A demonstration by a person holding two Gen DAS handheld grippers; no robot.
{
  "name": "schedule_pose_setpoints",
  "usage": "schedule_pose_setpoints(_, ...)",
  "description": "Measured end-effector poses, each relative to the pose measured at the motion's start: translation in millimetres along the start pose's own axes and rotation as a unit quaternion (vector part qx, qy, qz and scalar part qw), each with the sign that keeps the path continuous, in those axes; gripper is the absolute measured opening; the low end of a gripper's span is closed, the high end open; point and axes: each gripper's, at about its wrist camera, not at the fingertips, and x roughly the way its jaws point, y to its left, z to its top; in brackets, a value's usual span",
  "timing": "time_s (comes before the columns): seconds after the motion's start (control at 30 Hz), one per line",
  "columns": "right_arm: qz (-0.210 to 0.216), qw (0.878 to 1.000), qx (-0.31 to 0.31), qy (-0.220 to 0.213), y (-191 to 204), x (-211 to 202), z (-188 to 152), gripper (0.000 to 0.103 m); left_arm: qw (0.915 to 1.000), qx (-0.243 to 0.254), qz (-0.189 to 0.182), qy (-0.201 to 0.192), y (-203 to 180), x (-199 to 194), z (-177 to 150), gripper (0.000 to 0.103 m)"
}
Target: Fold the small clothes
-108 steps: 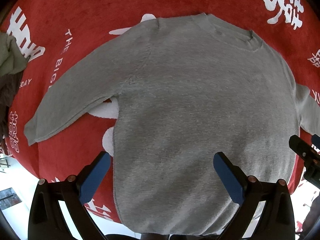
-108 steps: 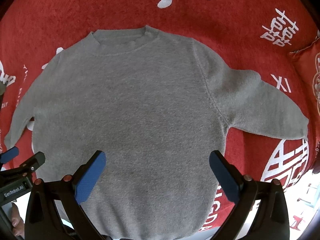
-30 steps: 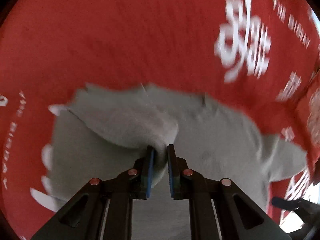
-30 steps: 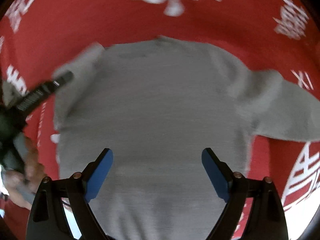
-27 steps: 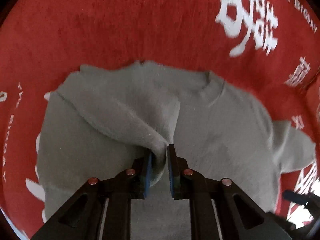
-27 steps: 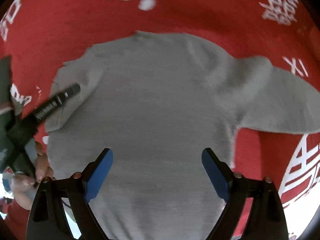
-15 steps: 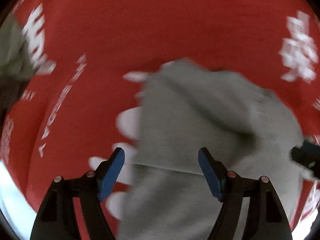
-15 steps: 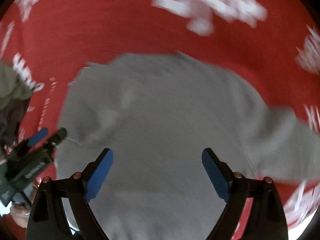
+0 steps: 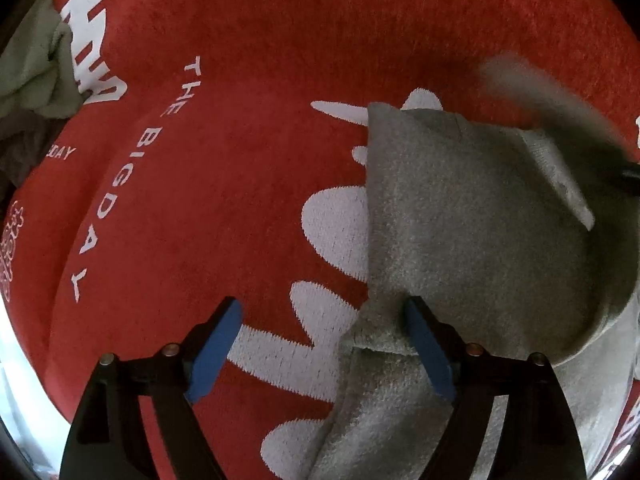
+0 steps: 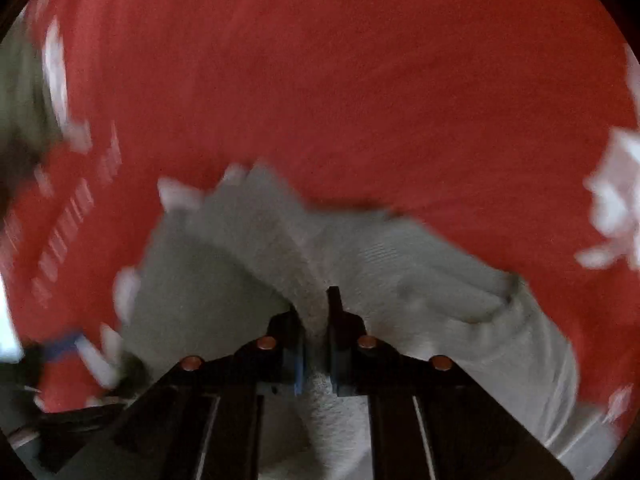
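The left gripper [image 9: 320,344] has just been spreading its blue-padded jaws; they stand wide and hold nothing, the folded edge of the soft grey knitted sweater [image 9: 472,232] lying just inside the right-hand pad. The right gripper [image 10: 316,344] has just clamped on a bunched fold of that sweater [image 10: 400,276]. The garment lies rumpled, one sleeve folded across its body, on the red cloth with white lettering [image 9: 240,80].

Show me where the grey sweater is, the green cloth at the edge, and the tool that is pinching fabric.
grey sweater [image 9: 472,216]: left wrist view, on the folded-over body panel.
green cloth [image 9: 34,68]: left wrist view, on its bunched middle at the far left.
right tool [image 10: 316,320]: right wrist view, between its tips, closed on sweater fabric.
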Motion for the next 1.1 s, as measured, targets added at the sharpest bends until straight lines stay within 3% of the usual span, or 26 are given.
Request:
schedule_pose_setpoints(0.03, 0.023, 0.998, 0.05, -0.023, -28, -22, -8, 0.011, 1.0, 0.002, 0.002, 0.001, 2, 3, 4, 0.084)
schedule_pose_setpoints(0.13, 0.013, 0.989, 0.145, -0.039, -93, -53, -44, 0.016, 0.9998, 0.014, 0.012, -0.002, -1, 5, 6, 0.084)
schedule_pose_setpoints(0.17, 0.023, 0.98, 0.193, -0.034, -123, -58, -65, 0.025, 0.9997, 0.018, 0.017, -0.003, 1, 8, 9, 0.084)
schedule_pose_setpoints(0.2, 0.032, 0.973, 0.226, -0.022, -143, -57, -82, 0.06, 0.9995, 0.022, 0.02, -0.006, -2, 8, 8, 0.085)
schedule_pose_setpoints(0.23, 0.018, 0.965, 0.263, 0.005, -166, -53, -101, 0.078, 0.9994, 0.025, 0.025, -0.007, -4, 7, 8, 0.085)
schedule_pose_setpoints(0.27, -0.011, 0.956, 0.293, 0.028, -185, -51, -120, 0.078, 0.9992, 0.026, 0.028, -0.007, -4, 7, 8, 0.086)
schedule_pose_setpoints(0.37, 0.002, 0.929, 0.366, 0.052, -220, -57, -166, 0.078, 0.9987, 0.031, 0.039, -0.005, -7, 6, 9, 0.088)
schedule_pose_setpoints(0.47, 0.007, 0.918, 0.393, 0.056, -224, -74, -185, 0.078, 0.9988, 0.028, 0.038, 0.012, -7, 2, 13, 0.088)
schedule_pose_setpoints(0.53, 0.025, 0.925, 0.377, 0.049, -214, -84, -181, 0.078, 0.9989, 0.031, 0.031, 0.015, -7, -3, 15, 0.088)
schedule_pose_setpoints(0.57, 0.04, 0.934, 0.351, 0.045, -203, -86, -170, 0.078, 0.999, 0.033, 0.027, 0.015, -7, -5, 14, 0.088)
schedule_pose_setpoints(0.67, 0.091, 0.967, 0.233, 0.05, -162, -79, -122, 0.078, 0.9989, 0.039, 0.023, 0.015, -6, -9, 11, 0.088)
schedule_pose_setpoints(0.73, 0.116, 0.98, 0.154, 0.055, -124, -62, -86, 0.078, 0.999, 0.035, 0.024, 0.014, -3, -9, 9, 0.088)
schedule_pose_setpoints(0.83, 0.157, 0.984, 0.049, 0.07, -53, -18, -33, 0.075, 0.9995, 0.019, 0.015, 0.018, 8, -9, 5, 0.088)
schedule_pose_setpoints(0.97, 0.163, 0.981, -0.07, 0.083, 31, 37, 24, 0.074, 0.9999, 0.006, 0.005, 0.014, 21, -13, -1, 0.088)
schedule_pose_setpoints(1.1, 0.168, 0.975, -0.108, 0.095, 65, 69, 58, 0.074, 0.9999, 0.003, -0.006, 0.013, 33, -16, -9, 0.088)
